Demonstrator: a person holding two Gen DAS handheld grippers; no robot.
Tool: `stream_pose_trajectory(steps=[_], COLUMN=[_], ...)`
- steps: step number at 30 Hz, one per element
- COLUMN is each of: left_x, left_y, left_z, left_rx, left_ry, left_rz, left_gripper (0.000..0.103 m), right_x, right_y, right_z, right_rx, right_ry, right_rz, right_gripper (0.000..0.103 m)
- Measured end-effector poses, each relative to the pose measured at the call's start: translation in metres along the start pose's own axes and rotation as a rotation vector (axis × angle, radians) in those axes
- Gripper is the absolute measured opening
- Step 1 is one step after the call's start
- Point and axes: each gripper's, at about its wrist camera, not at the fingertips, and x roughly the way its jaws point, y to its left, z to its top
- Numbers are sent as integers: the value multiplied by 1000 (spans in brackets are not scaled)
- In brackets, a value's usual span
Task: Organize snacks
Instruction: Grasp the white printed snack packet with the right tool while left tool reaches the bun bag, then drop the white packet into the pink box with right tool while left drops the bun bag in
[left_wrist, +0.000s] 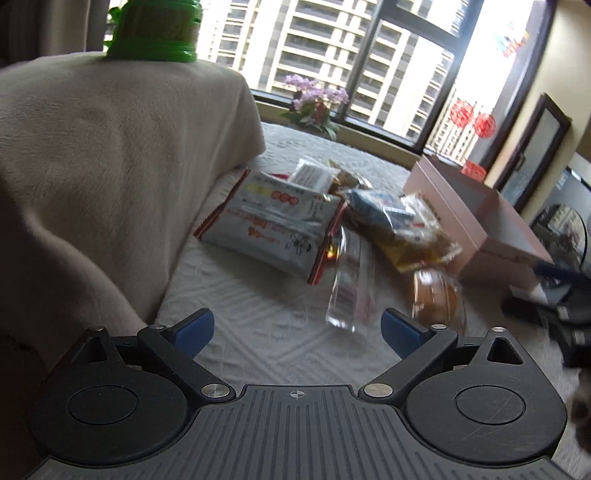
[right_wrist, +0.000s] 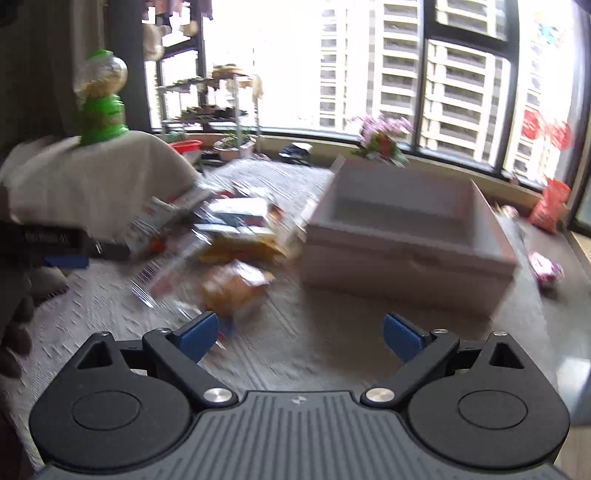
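At far left a cream blanket (left_wrist: 110, 166) drapes over a raised hump, and a green-based jar (right_wrist: 101, 107) stands on top of it. Just right of the blanket, on the white textured cover (left_wrist: 258, 325), lies the snack pile: a large white packet with red trim (left_wrist: 273, 225), a clear flat wrapper (left_wrist: 349, 284) in front of it, a blue and yellow bag (left_wrist: 402, 225) beside it, and a round brown pastry in clear wrap (left_wrist: 436, 295) nearest the cameras. Further right sits the pink box (right_wrist: 406, 236), open at the top; what shows of its inside looks bare, though blur hides the detail. The pile's right edge rests just beside the box wall. Right of the box, a small pink-and-white packet (right_wrist: 546, 267) lies apart, and a red bag (right_wrist: 550, 206) leans by the window sill. Purple flowers (left_wrist: 317, 99) stand on the sill behind.

The left gripper (left_wrist: 297, 328) hangs over the cover before the pile, its blue pads spread wide with nothing between them. The right gripper (right_wrist: 301, 334) is likewise spread and unloaded, between pastry and box.
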Motion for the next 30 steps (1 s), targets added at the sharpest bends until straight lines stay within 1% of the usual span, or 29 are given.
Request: stream_pose_trajectory(steps=[1, 2, 3, 5, 6, 8, 9, 10, 11, 12, 13, 14, 15, 17, 19, 20, 22, 24, 25, 26, 27, 28, 29, 30], left_x=[-5, -10, -14, -23, -24, -26, -27, -28, -28, -29, -29, -29, -28, -23, -17, -14, -6, 3, 10, 16, 22, 31, 38, 48], left_y=[0, 0, 3, 12, 14, 15, 16, 17, 18, 19, 19, 19, 17, 12, 1, -6, -23, -42, -52, -62, -72, -85, -98, -110], left_z=[-5, -11, -16, -25, -27, -30, -32, -33, -33, -34, -35, -35, -36, -35, -34, -31, -27, -20, -15, -10, -6, 0, 4, 6], left_rx=[47, 77, 87, 77, 76, 86, 86, 85, 85, 86, 86, 87, 89, 99, 108, 112, 126, 118, 108, 103, 107, 137, 183, 231], left_ry=[21, 37, 47, 58, 57, 55, 53, 52, 51, 50, 49, 50, 51, 51, 53, 53, 48, 43, 36, 26, 12, -9, -31, -44], left_rz=[0, -3, -16, -51, -65, -80, -85, -92, -101, -110, -119, -130, -140, -164, -194, -209, -248, -291, -311, -310, -293, -260, -215, -162], left_gripper=[98, 93, 90, 77, 76, 76, 76, 76, 76, 76, 76, 76, 76, 76, 76, 76, 76, 76, 76, 76, 76, 76, 76, 76], right_x=[8, 18, 29, 58, 74, 106, 124, 139, 156, 169, 179, 179, 171, 145, 103, 81, 42, 15, 6, -2, -8, -12, -12, -14], right_y=[13, 27, 39, 71, 87, 119, 137, 151, 165, 173, 177, 177, 173, 151, 116, 99, 69, 27, 7, -10, -24, -35, -47, -56], right_z=[16, 31, 43, 71, 82, 99, 104, 105, 104, 102, 99, 96, 94, 91, 80, 73, 58, 40, 31, 20, 8, -2, -11, -22], right_rx=[-73, -136, -184, -270, -298, -350, -400, -450, -500, -529, -543, -535, -522, -421, -289, -250, -187, -101, -56, -18, 15, 44, 70, 89], right_ry=[-29, -52, -69, -77, -68, -40, -26, -13, 21, 74, 144, 165, 169, 248, 246, 226, 172, 129, 116, 106, 101, 101, 109, 119], right_rz=[44, 73, 95, 171, 210, 257, 249, 225, 194, 178, 182, 178, 177, 257, 315, 305, 233, 138, 66, -5, -67, -112, -133, -135], right_gripper=[97, 97, 97, 97, 97, 97, 97, 94, 92, 88, 86, 80, 76, 76, 76, 76, 76, 76, 76, 76, 76, 77, 77, 77])
